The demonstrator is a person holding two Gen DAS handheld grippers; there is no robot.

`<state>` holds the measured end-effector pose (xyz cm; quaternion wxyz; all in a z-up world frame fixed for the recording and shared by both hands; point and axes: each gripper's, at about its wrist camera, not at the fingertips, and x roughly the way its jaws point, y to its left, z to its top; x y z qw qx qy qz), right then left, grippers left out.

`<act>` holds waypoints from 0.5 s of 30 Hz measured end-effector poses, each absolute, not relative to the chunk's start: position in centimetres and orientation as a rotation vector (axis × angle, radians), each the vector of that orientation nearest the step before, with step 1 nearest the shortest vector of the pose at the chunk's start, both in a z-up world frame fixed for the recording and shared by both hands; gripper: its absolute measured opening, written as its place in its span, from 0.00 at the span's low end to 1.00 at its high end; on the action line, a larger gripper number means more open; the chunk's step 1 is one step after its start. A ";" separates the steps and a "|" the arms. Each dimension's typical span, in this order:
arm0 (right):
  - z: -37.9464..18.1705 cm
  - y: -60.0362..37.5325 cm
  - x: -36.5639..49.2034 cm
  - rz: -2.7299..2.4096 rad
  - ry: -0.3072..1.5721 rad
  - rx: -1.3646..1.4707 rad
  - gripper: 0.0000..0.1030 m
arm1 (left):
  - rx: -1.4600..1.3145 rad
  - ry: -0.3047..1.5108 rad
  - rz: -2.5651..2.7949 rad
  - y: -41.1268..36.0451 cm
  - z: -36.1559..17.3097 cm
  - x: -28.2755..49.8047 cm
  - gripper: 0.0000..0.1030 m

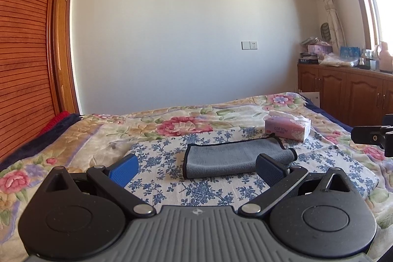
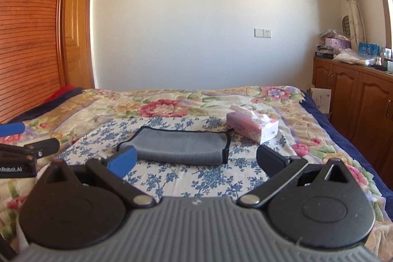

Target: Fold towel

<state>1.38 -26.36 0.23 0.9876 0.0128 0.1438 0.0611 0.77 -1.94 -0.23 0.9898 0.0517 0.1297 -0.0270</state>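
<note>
While folded into a flat grey rectangle with black piping, towel (image 1: 233, 158) lying on blue-flowered cloth (image 1: 157, 186) spread over floral bedspread (image 1: 73, 139). Left gripper (image 1: 197, 167) spread wide, nothing held, blue pad at 9 o'clock of the towel and dark pad overlapping the towel's near corner at 4 o'clock in this view; contact between that pad and the fabric impossible to tell. Seen from the right wrist, towel (image 2: 181, 146) again flat on the same cloth (image 2: 196, 178), its bound short edge at 3 o'clock. Right gripper (image 2: 196, 160) likewise wide apart and empty, blue pad just beside the towel's near corner at 8 o'clock, dark pad off the fabric at 4 o'clock. Pink tissue pack (image 1: 287, 128) standing on the bed at 1 o'clock of the towel, near but apart, a white tissue sticking out on top; same pack (image 2: 251, 127) at 2 o'clock in the right view. Part of the right gripper's black frame at 3 o'clock in the left view; part of the left gripper, one blue finger (image 2: 11, 129) included, at 9 o'clock in the right view. Beyond the bed, white wall with socket plate (image 1: 249, 45), wooden cabinets (image 1: 343, 95) at 3 o'clock, slatted wooden headboard (image 1: 22, 53) at 9 o'clock.
</note>
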 end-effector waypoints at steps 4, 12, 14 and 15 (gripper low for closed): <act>0.3 -26.6 1.3 0.110 0.271 0.031 1.00 | 0.090 0.247 -0.050 -1.7 0.0 0.7 1.00; 0.4 -26.6 1.2 0.086 0.246 0.027 1.00 | 0.078 0.226 -0.046 -1.6 0.1 0.6 1.00; 0.5 -26.6 1.1 0.083 0.241 0.025 1.00 | 0.077 0.228 -0.047 -1.6 0.1 0.6 1.00; 0.5 -26.6 1.1 0.082 0.240 0.024 1.00 | 0.078 0.229 -0.047 -1.5 0.0 0.6 1.00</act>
